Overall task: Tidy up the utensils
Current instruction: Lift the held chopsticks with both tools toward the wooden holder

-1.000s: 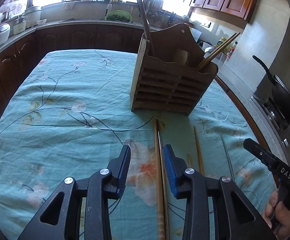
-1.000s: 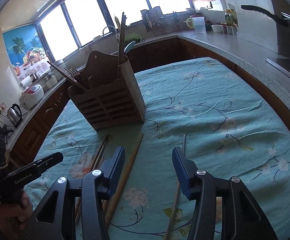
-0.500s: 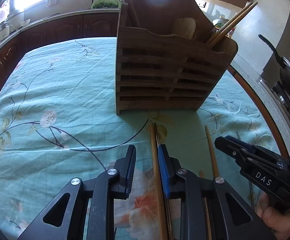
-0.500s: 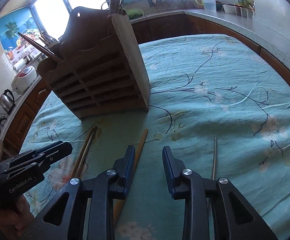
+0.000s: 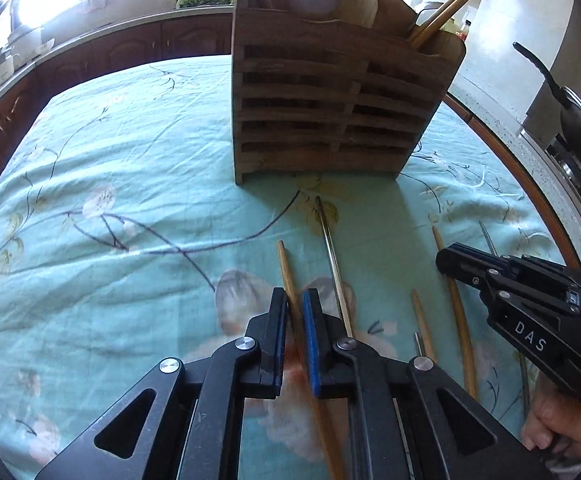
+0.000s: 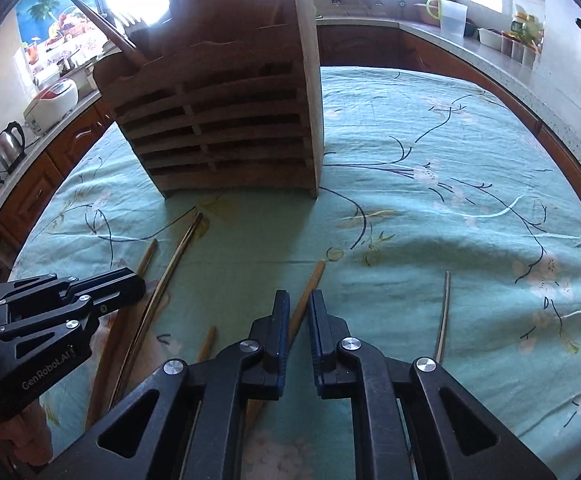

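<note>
A slatted wooden utensil holder [image 5: 330, 120] [image 6: 218, 120] stands on the floral tablecloth with a few chopsticks in it. Several chopsticks lie loose in front of it. My left gripper [image 5: 295, 312] points down at the cloth, and its jaws are closing on a wooden chopstick [image 5: 284, 264] that runs between the blue pads. My right gripper [image 6: 299, 312] is likewise closing on another wooden chopstick [image 6: 314, 280], which lies slanted between its pads. Each gripper shows in the other's view: the right gripper [image 5: 446, 258], the left gripper [image 6: 138, 284].
A thin metal chopstick [image 5: 332, 252] lies just right of the left gripper's fingers. A second metal chopstick [image 6: 444, 312] lies right of the right gripper. A short wooden stick [image 5: 422, 324] rests between the two grippers. Counters, a pan [image 5: 570, 108] and a kettle [image 6: 10, 144] surround the table.
Both grippers have dropped toward the cloth and come closer to the holder. Their jaws have narrowed from wide apart to a slim gap around one wooden chopstick each.
</note>
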Available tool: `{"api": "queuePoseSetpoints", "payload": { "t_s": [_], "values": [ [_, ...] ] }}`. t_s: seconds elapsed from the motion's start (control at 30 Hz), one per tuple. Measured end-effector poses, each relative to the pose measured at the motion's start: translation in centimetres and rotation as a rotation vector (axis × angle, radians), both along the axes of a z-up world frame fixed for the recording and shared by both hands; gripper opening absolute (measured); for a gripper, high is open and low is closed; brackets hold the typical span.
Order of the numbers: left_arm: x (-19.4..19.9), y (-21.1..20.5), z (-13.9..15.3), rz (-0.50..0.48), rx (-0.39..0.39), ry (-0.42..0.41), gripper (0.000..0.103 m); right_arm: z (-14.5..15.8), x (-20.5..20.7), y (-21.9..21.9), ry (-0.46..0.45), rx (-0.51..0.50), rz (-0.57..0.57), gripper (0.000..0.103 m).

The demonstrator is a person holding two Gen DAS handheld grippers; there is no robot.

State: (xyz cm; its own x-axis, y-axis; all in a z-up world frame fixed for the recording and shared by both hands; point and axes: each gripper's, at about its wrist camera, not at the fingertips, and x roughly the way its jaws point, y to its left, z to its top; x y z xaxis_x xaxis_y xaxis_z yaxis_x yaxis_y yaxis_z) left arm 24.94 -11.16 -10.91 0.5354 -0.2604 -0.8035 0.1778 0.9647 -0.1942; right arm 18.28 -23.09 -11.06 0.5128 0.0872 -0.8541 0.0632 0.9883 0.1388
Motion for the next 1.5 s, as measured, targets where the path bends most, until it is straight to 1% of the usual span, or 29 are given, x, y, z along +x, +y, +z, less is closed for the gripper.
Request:
{"api": "queuePoseSetpoints", "payload": {
  "t_s": [0.1,0.23,0.33,0.43,0.5,0.53,0.63,0.7,0.77,0.9,0.97,1.17,1.3,1.4,1.5],
  "values": [
    [-0.2,0.2,0.1,0.006,-0.018,0.018,0.008,0.0,0.1,-0.5,0.004,0.035,-0.020,0.009],
    [1.2,-0.3,0.4,0.002,0.002,0.038,0.008,-0.1,0.8,-0.3,0.008,0.027,-0.036,0.011],
    [2.1,-0.7,0.7,-0.007,0.027,0.030,0.008,-0.3,1.2,0.3,-0.002,0.000,-0.031,0.011],
    [2.1,-1.2,0.6,-0.016,0.049,0.008,0.008,-0.3,1.1,0.4,-0.011,-0.006,-0.030,0.011],
    [1.9,-1.3,0.6,-0.017,0.055,-0.003,0.006,-0.3,1.0,0.5,-0.015,-0.013,-0.030,0.011],
    [1.8,-1.2,0.6,-0.015,0.047,0.000,0.006,-0.2,1.1,0.4,-0.015,-0.007,-0.035,0.009],
    [0.8,-0.3,0.9,-0.007,0.009,0.006,0.004,0.3,0.5,-0.2,-0.022,0.072,-0.049,0.006],
    [-0.3,0.5,1.8,-0.001,-0.006,-0.015,0.004,1.4,-0.2,-0.4,-0.049,0.091,-0.049,0.006],
    [-1.7,1.6,3.1,0.008,-0.044,-0.039,0.004,2.9,-1.2,-0.5,-0.079,0.128,-0.047,0.005],
    [-4.6,3.4,5.8,0.028,-0.120,-0.100,0.004,6.3,-3.4,-0.8,-0.158,0.159,-0.041,0.005],
    [-6.1,4.2,7.2,0.032,-0.146,-0.135,0.004,8.0,-4.5,-0.9,-0.198,0.175,-0.041,0.005],
    [-10.9,6.7,11.3,0.044,-0.200,-0.239,0.004,12.6,-7.1,-1.5,-0.302,0.205,-0.038,0.005],
    [-13.8,8.1,13.6,0.044,-0.229,-0.298,0.004,15.7,-8.5,-2.0,-0.380,0.202,-0.035,0.005],
    [-15.5,9.1,15.1,0.049,-0.245,-0.334,0.004,18.0,-9.4,-2.2,-0.441,0.202,-0.036,0.005],
    [-16.7,9.9,16.2,0.055,-0.257,-0.364,0.004,19.6,-9.8,-2.6,-0.485,0.189,-0.036,0.005]
  ]
}}
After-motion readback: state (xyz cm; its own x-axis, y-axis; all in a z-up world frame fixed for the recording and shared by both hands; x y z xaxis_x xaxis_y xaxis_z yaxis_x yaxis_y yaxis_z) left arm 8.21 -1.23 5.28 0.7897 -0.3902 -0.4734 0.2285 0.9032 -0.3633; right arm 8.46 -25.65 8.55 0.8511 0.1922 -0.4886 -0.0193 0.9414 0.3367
